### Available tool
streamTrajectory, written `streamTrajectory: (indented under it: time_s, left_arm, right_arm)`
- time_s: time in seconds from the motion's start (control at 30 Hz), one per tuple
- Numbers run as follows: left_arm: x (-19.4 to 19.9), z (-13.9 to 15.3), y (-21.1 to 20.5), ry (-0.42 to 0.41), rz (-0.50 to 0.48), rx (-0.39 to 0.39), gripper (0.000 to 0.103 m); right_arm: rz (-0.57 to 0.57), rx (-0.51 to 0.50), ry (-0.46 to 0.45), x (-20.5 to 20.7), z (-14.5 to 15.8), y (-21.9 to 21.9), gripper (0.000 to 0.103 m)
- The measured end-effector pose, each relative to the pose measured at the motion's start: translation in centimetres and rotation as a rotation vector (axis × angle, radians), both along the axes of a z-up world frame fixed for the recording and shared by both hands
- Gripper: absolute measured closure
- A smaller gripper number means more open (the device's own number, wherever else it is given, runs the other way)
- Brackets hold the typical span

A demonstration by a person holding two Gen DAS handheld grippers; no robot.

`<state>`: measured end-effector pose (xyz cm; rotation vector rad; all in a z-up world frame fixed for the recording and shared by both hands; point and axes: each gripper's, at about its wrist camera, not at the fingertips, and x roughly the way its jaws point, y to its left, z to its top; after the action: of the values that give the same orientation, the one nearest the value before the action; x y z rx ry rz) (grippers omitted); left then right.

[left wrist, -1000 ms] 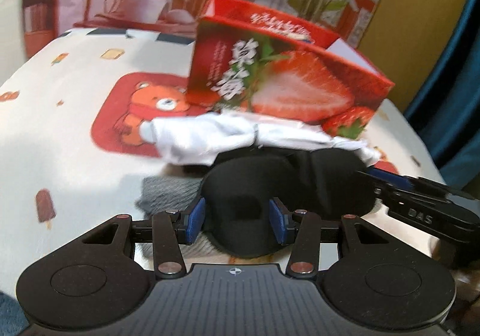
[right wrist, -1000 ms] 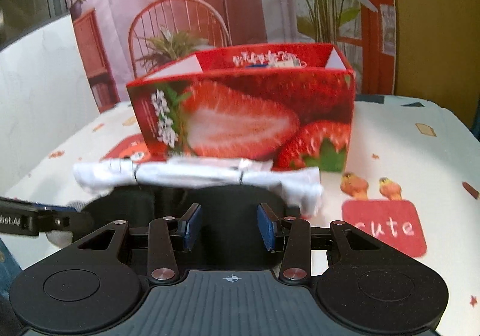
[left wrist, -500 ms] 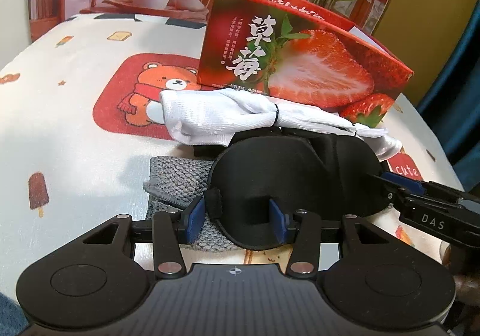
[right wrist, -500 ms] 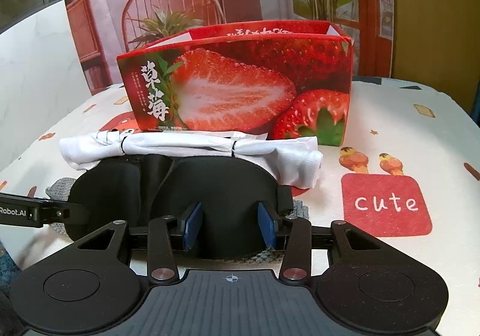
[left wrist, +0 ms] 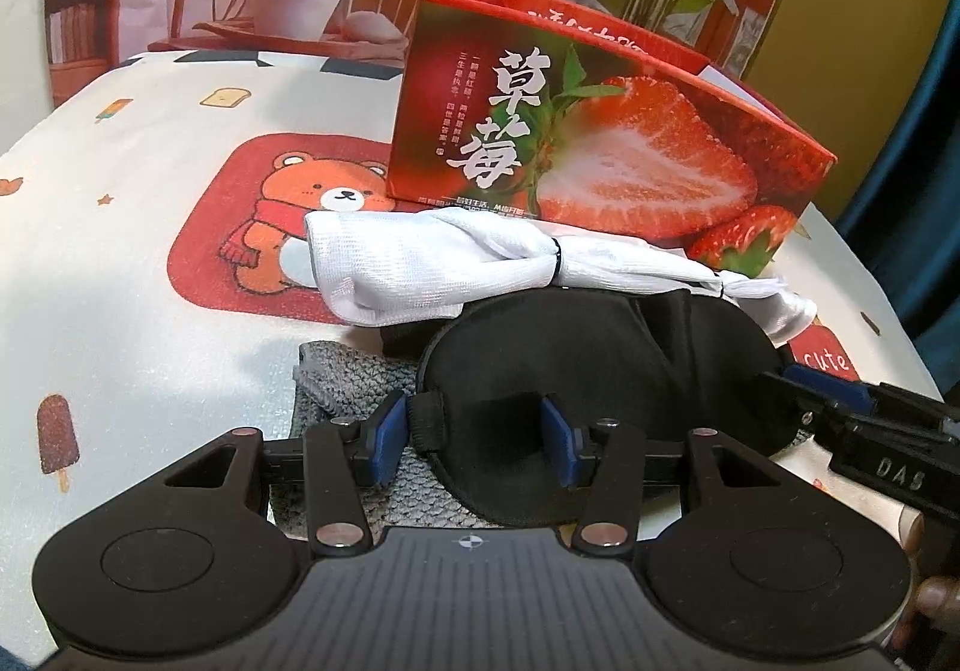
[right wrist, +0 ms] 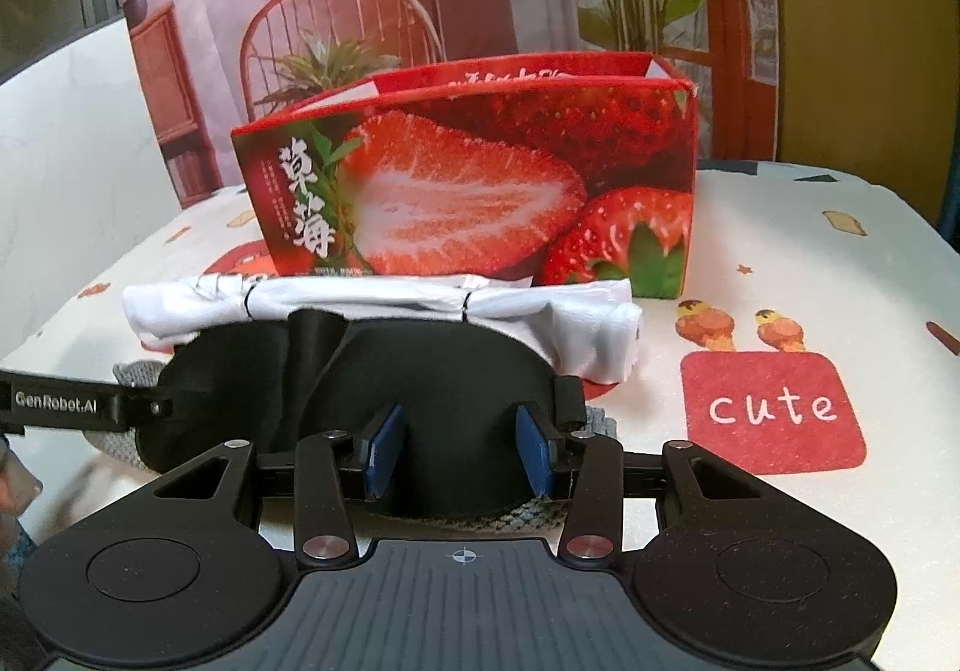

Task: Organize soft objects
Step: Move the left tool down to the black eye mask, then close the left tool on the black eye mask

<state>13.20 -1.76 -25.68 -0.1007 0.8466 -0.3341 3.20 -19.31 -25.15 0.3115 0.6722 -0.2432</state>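
Item: black eye mask (left wrist: 576, 365), lower centre, now lowered from the strawberry box (left wrist: 600, 155) onto the grey cloth (left wrist: 354, 377). Left claw (left wrist: 474, 437) and right claw (right wrist: 459, 446) both stand open around it; we judge it released.

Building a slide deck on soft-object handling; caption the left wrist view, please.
Left gripper open around a black eye mask lying on grey knit cloth, white tied cloth and strawberry box behind.

A black padded fabric eye mask (left wrist: 600, 353) lies mid-frame, with a white ribbed cloth bundle (left wrist: 456, 263) and a red strawberry-printed cardboard box (left wrist: 600, 155) above, and a grey knitted cloth (left wrist: 354, 377) at lower left.
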Motion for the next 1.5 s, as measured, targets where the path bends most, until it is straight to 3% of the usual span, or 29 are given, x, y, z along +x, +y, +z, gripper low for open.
streamTrajectory:
  time_s: [0.1, 0.27, 0.53, 0.77, 1.2, 1.5]
  left_arm:
    - [-0.3, -0.1, 0.1, -0.008, -0.001, -0.002, 0.051]
    - [-0.4, -0.1, 0.3, -0.013, -0.003, -0.011, 0.051]
    - [-0.5, -0.2, 0.4, -0.016, -0.005, -0.012, 0.051]
    - [-0.6, -0.2, 0.4, -0.020, -0.009, -0.010, 0.051]
    - [-0.8, -0.2, 0.5, -0.031, -0.014, -0.010, 0.051]
    - [-0.9, -0.1, 0.6, -0.028, -0.009, -0.020, 0.051]
  right_arm:
    - [-0.049, -0.019, -0.026, -0.4, 0.4, -0.3, 0.052]
    - [-0.111, 0.009, -0.039, -0.8, 0.3, -1.6, 0.047]
    - [-0.099, 0.058, -0.046, -0.6, -0.8, -1.9, 0.040]
    - [-0.035, 0.041, -0.051, -0.3, -0.4, -0.8, 0.041]
    - [-0.057, 0.097, -0.042, -0.4, -0.8, -1.5, 0.041]
    - [-0.006, 0.062, -0.080, -1.0, 0.8, -0.4, 0.062]
